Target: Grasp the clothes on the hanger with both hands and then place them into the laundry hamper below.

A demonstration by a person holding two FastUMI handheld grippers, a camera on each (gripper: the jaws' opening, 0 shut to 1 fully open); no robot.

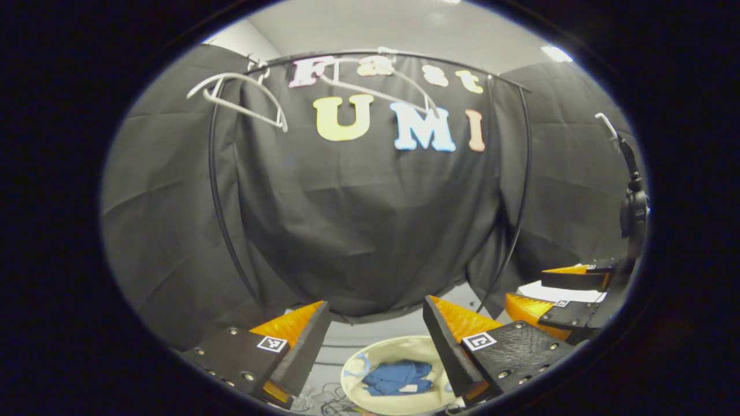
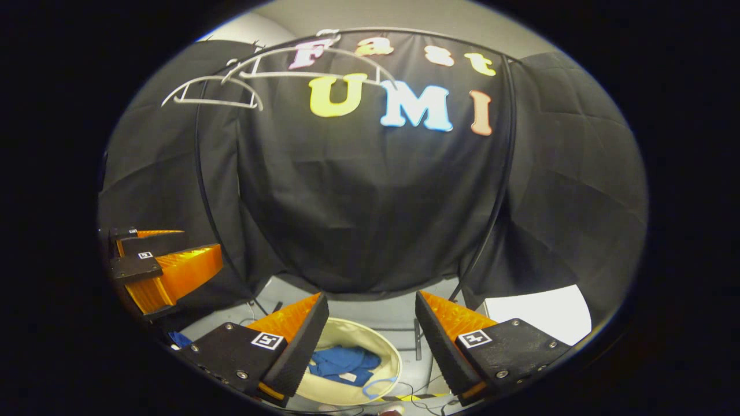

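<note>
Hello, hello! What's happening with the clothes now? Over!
Left gripper and right gripper open, holding nothing. Blue clothes in hamper. Hangers bare. Nothing in the way.

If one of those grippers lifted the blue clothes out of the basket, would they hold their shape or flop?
Probably flop: the blue clothes lie crumpled in folds inside the hamper. They look light and thin, so a pinch would likely lift one part while the rest dangles. Unlikely to break or roll.

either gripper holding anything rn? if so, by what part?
Nothing held. Left gripper and right gripper both have their fingers spread with only air between. The blue clothes lie in the laundry hamper below; the hangers are bare.
</note>
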